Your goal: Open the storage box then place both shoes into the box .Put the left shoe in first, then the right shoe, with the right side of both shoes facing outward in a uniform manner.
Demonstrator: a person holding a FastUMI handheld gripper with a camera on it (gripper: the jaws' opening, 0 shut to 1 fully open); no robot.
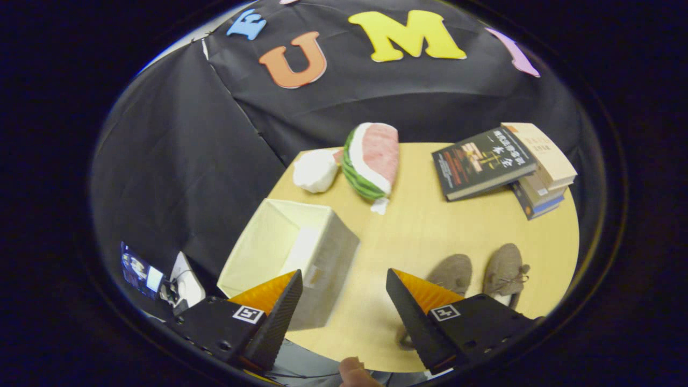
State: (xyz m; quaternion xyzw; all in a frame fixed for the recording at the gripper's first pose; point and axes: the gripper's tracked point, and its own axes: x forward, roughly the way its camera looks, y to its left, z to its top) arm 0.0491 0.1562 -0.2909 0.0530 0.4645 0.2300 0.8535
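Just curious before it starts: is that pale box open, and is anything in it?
Open and empty: the storage box shows bare inner walls, no lid on top. The tongs hang open above the table.

Claw (344, 301) finger hides one shoe's (449, 274) heel.

Recording booth: black cloth wall (177, 177) behind a table (430, 226).

- Storage box (301, 252): pale cream fabric, rectangular, lid off, top open, interior empty; stands on the wooden table just ahead of the left finger, which overlaps its near corner.
- Two shoes: brown suede, side by side on the table, right of the box and well apart from it.
- Nearer shoe (454, 271): partly hidden behind the right finger.
- Farther shoe (505, 266): laces visible.
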